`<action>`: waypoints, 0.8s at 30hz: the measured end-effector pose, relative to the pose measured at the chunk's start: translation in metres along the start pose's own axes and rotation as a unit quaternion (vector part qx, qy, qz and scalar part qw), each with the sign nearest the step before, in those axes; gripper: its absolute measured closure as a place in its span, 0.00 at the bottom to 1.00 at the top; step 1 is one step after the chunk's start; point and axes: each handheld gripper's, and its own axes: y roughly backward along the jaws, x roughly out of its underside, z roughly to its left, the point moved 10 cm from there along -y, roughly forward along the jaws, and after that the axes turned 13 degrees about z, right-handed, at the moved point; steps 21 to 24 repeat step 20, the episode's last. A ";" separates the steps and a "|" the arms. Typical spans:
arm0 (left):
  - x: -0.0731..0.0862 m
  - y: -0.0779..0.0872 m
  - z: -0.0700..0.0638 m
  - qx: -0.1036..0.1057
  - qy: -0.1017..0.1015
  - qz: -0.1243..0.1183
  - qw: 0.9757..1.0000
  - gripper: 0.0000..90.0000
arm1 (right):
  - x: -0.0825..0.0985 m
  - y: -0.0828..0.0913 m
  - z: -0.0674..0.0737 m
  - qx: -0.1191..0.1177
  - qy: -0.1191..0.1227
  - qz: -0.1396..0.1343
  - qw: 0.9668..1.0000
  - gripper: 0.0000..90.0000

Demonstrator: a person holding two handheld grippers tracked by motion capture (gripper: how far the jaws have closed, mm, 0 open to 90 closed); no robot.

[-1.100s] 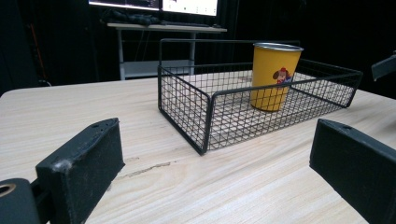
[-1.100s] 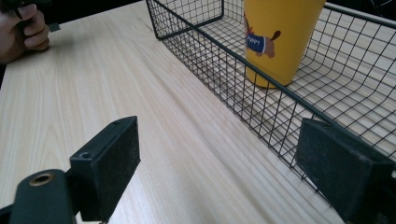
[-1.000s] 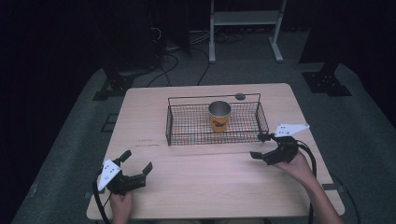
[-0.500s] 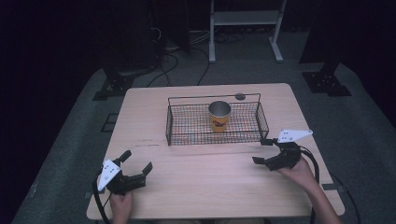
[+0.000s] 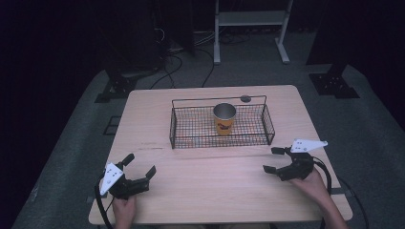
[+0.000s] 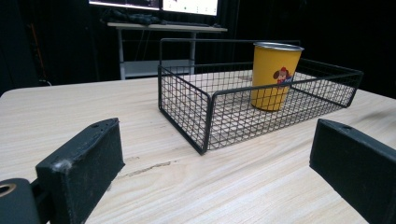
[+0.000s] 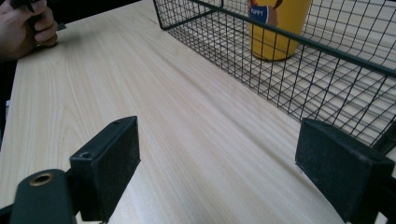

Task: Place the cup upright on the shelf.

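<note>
Looking down from the high view, I am holding my left claw (image 5: 138, 168) spread and empty near the near left corner of the bench (image 5: 200, 191), and my right claw (image 5: 274, 160) spread and empty at the near right. The yellow cup (image 5: 224, 119) is standing upright inside the wire basket (image 5: 181, 129), right of its middle and well apart from both claws. A small dark disc (image 5: 245, 98) is lying on the bench just beyond the basket's far rim.

Sighting along my left claw (image 6: 215, 168), I am seeing its two blocky, matte black pads gaping wide, with pale wood grain between them. The basket (image 6: 205, 121) is a thin black rod grid with a low wall and a raised bar handle; the cup (image 6: 275, 77) is a tapered, smooth tumbler with a metal rim and a cartoon dog printed on its side.

Peering along my right claw (image 7: 217, 163), likewise wide open, I am facing the basket's near wall (image 7: 299, 84), the cup (image 7: 280, 28) behind it, and my other hand (image 7: 25, 25) far off.

Judging the reach for the cup, I am thinking the right claw should be rising over the wall first, then descending level and squeezing gently below the rim, since the glossy taper may be slipping upward.
</note>
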 end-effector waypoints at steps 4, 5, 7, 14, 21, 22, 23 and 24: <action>0.000 0.000 0.000 0.000 -0.002 0.001 1.000 0.02 | 0.005 0.002 0.001 0.001 -0.004 -0.003 1.000 0.14; 0.000 0.000 0.000 0.000 -0.002 0.001 1.000 0.02 | 0.007 0.002 0.002 0.002 -0.004 -0.002 1.000 0.14; 0.000 0.000 0.000 0.000 -0.001 0.001 1.000 0.02 | 0.010 0.003 0.002 0.004 -0.006 -0.004 1.000 0.14; 0.000 0.000 0.000 0.000 -0.001 0.000 1.000 0.02 | 0.019 0.005 0.005 0.013 -0.014 -0.008 1.000 0.14; 0.000 0.000 0.000 0.000 0.000 0.001 1.000 0.02 | 0.026 0.008 0.006 0.017 -0.031 -0.031 0.999 0.15; 0.000 0.000 0.000 0.000 0.000 0.001 1.000 0.02 | 0.026 0.008 0.006 0.017 -0.031 -0.031 0.999 0.15; 0.000 0.000 0.000 0.000 0.000 0.001 1.000 0.02 | 0.026 0.008 0.006 0.017 -0.031 -0.031 0.999 0.15; 0.000 0.000 0.000 0.000 0.000 0.001 1.000 0.02 | 0.026 0.008 0.006 0.017 -0.031 -0.031 0.999 0.15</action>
